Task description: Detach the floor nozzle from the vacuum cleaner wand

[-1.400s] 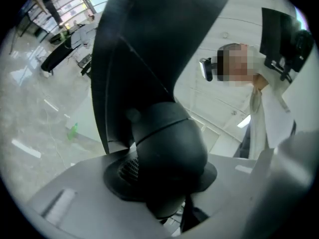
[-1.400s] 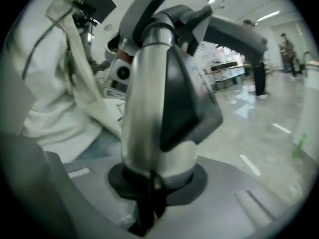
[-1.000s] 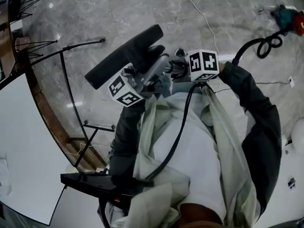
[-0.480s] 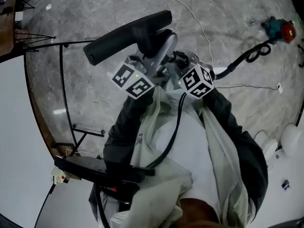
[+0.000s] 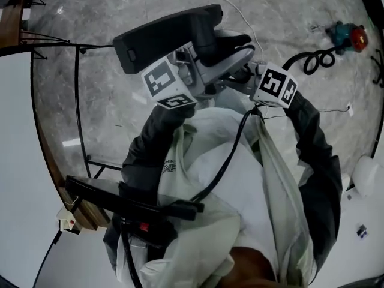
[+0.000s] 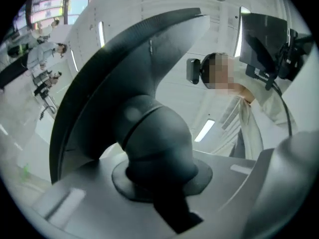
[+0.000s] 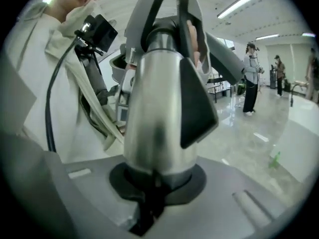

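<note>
Above the floor (image 5: 288, 17), left hand-held gripper (image 6: 159, 183) clamps floor nozzle (image 6: 149, 138), right hand-held gripper (image 7: 157, 183) clamps wand (image 7: 159, 108).

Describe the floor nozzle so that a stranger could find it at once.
In the head view, look beyond the person's chest. The floor nozzle is the wide black bar gripped by the left tongs; the neighbouring wand, in the right tongs, is a shiny silver tube.

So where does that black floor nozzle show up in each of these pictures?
Head view: the floor nozzle is the black bar at top centre.
Left gripper view: the floor nozzle fills the centre and left, its neck at bottom centre.
Right gripper view: hard to pick out; the silver wand blocks the middle.
Shared landmark: the person's pale coat.
</note>
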`<state>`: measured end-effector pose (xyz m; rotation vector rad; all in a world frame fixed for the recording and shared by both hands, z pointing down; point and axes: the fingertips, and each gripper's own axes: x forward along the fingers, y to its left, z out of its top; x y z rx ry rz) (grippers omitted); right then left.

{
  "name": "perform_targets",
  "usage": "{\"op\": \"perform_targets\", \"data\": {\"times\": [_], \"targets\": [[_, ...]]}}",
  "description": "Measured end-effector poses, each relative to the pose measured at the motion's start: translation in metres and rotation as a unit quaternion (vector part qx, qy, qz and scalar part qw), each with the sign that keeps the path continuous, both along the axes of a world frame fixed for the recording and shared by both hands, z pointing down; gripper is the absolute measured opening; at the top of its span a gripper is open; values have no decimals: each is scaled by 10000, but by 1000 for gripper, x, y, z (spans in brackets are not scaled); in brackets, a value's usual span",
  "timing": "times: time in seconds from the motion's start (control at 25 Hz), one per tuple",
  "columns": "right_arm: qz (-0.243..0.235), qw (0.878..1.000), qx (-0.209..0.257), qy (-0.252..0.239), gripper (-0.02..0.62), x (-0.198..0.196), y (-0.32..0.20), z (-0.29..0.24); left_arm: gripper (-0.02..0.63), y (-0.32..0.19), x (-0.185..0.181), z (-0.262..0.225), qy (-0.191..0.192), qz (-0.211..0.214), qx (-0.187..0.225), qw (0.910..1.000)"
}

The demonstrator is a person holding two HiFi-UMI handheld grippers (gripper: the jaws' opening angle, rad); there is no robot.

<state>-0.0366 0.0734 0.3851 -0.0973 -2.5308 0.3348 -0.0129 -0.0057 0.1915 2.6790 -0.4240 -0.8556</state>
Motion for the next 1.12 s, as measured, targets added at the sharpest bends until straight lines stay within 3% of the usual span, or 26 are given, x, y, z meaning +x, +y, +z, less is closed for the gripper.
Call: {"op": "perform_targets", "data": {"times": [0.16,0.32,0.4,0.44,0.48,0.56,0.72,0.8,0.88,1.0,1.12], "targets": [[1016,9882,1091,346,37,-2,-17,3,72,5,-10,-1,-190,-714,-63,9972],[2161,9500,2119,764,37,0,-40,-1,69,-1,-23,0,-314,-1458,-484,9876],[2586,9311,2426,855,37,2,-43,-5,71,-1,-28,0,-408,-1773,-676,9810],[2672,9275,2467,860,37,4,-43,-5,71,0,-26,0,-459,-1820,-709,9797],[2640,9299,2424,830,37,6,-42,-6,72,0,-21,-1,-497,-1776,-694,9804],[2242,9488,2139,609,37,9,-33,-8,72,5,-9,-6,-520,-1487,-524,9861],[674,9914,1121,-24,38,15,7,-22,74,34,18,-27,-327,-520,147,9980],[-211,9982,500,-240,38,25,28,-31,75,51,33,-38,-127,83,489,9987],[-863,9955,-27,-379,38,37,40,-39,75,55,43,-47,5,394,676,9969],[-915,9951,-231,-286,37,48,33,-46,77,37,45,-50,68,61,525,9986],[12,9994,348,3,37,44,9,-38,74,16,40,-41,-175,-632,62,9978]]}}
